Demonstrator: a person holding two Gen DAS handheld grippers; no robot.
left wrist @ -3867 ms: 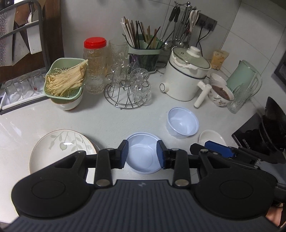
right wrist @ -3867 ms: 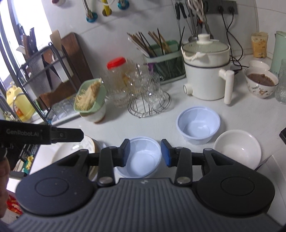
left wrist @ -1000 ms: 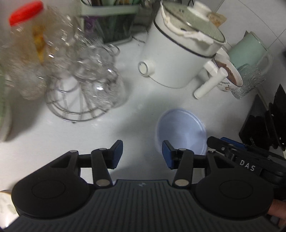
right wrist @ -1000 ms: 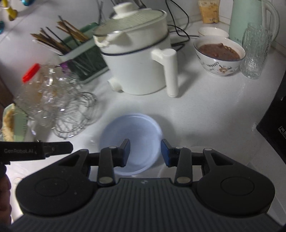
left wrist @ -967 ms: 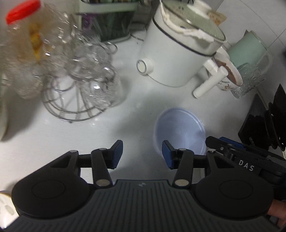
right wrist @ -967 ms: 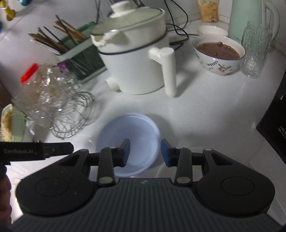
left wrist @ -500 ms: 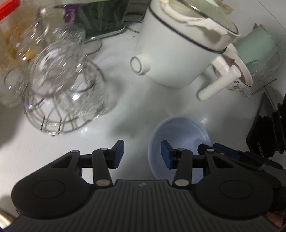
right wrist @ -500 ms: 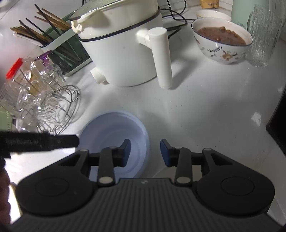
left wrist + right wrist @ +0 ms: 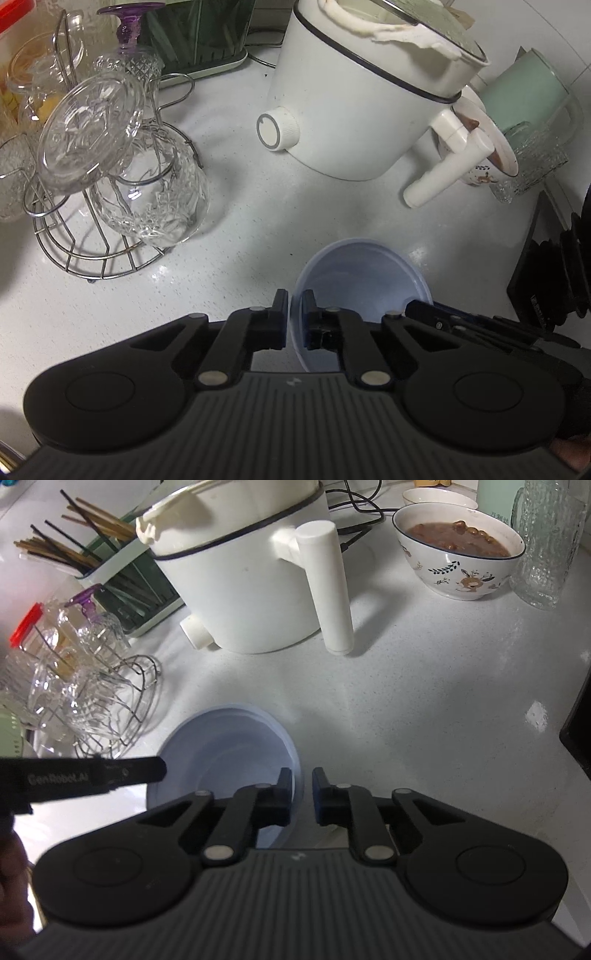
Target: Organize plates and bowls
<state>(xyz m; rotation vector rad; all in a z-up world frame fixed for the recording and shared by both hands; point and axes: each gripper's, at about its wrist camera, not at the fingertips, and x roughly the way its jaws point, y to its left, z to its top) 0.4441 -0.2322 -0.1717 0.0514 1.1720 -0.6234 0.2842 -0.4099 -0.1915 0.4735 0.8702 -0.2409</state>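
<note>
Crowding the blue bowl (image 9: 364, 280): white cooker (image 9: 354, 110) behind, glass rack (image 9: 107, 206) left.

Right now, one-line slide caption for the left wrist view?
Left tongs clamped on the near rim of the pale blue bowl, white electric pot and glass rack behind.

I am seeing open worktop (image 9: 424, 709) lying right of the bowl (image 9: 221, 753); the pot (image 9: 240, 576) is blocking behind it, the glass rack (image 9: 107, 206) is crowding its left.
</note>
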